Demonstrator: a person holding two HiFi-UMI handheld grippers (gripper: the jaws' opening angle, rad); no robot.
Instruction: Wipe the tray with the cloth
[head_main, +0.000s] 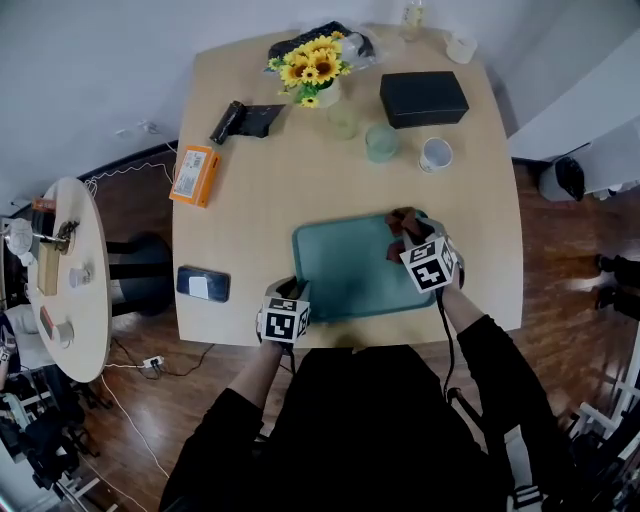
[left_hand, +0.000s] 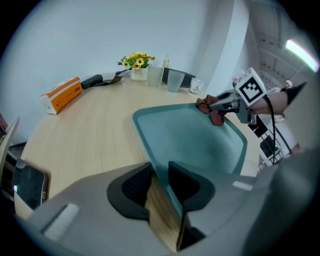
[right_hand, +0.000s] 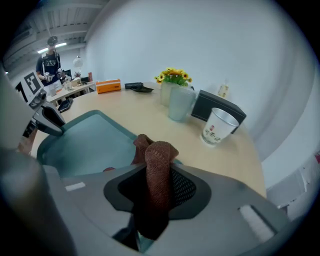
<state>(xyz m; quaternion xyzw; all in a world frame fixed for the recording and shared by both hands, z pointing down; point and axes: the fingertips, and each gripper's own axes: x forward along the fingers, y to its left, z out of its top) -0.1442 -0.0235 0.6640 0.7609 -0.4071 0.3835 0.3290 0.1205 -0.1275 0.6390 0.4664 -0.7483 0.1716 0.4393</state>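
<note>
A teal tray (head_main: 345, 270) lies on the wooden table near its front edge. My left gripper (head_main: 289, 297) sits at the tray's near left corner. In the left gripper view the tray's rim (left_hand: 162, 172) runs between that gripper's pads, and my left gripper (left_hand: 159, 184) is shut on it. My right gripper (head_main: 414, 240) is over the tray's far right corner, shut on a brown cloth (head_main: 402, 222). The cloth (right_hand: 159, 167) stands folded between the pads and hangs onto the tray (right_hand: 85, 142). From the left gripper view the cloth (left_hand: 211, 109) touches the tray's far rim.
Behind the tray stand a white cup (head_main: 435, 154), a clear glass (head_main: 381, 142), a black box (head_main: 423, 98) and a vase of yellow flowers (head_main: 315, 70). An orange box (head_main: 194, 175) and a phone (head_main: 203, 284) lie at the left. A round side table (head_main: 70, 280) stands further left.
</note>
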